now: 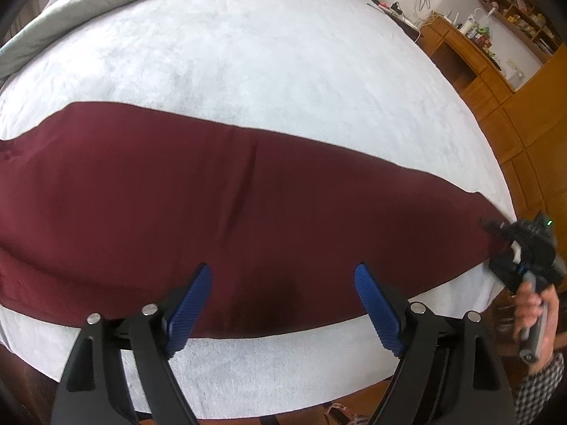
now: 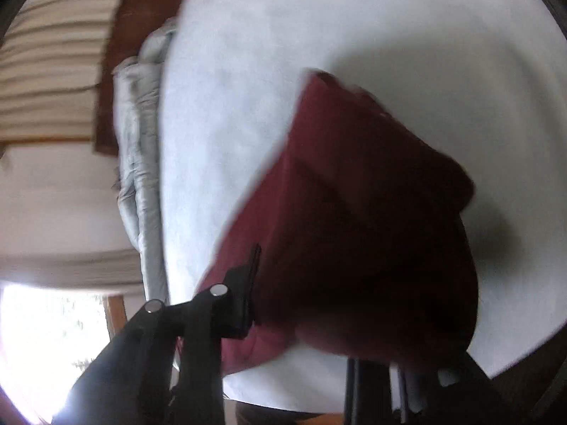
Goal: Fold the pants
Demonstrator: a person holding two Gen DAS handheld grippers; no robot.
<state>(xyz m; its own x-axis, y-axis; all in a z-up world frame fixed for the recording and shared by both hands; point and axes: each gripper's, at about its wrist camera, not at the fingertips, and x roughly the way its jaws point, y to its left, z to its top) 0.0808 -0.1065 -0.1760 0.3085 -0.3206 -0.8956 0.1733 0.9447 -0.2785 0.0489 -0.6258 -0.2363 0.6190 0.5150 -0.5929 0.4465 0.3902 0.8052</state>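
The dark red pants (image 1: 219, 205) are lying flat across the white bed (image 1: 269, 63). The left tool (image 1: 283, 304) is hanging wide open over them at 6 o'clock. The right tool (image 1: 496, 228) is pinching the pants' end at 3 o'clock.

Left gripper (image 1: 283, 304): matte black plastic linkage arms, round silver pivot pins at the joints, two ribbed blue rubber finger pads (image 1: 377, 310). Right gripper (image 1: 496, 237): same black body, small green indicator light on top, white part and blue accent near the grey handle. In its own wrist view, black arms with two silver pins; image blurred. Person's right hand (image 1: 535, 315): black-and-white small-check sleeve (image 1: 540, 386) at the wrist.
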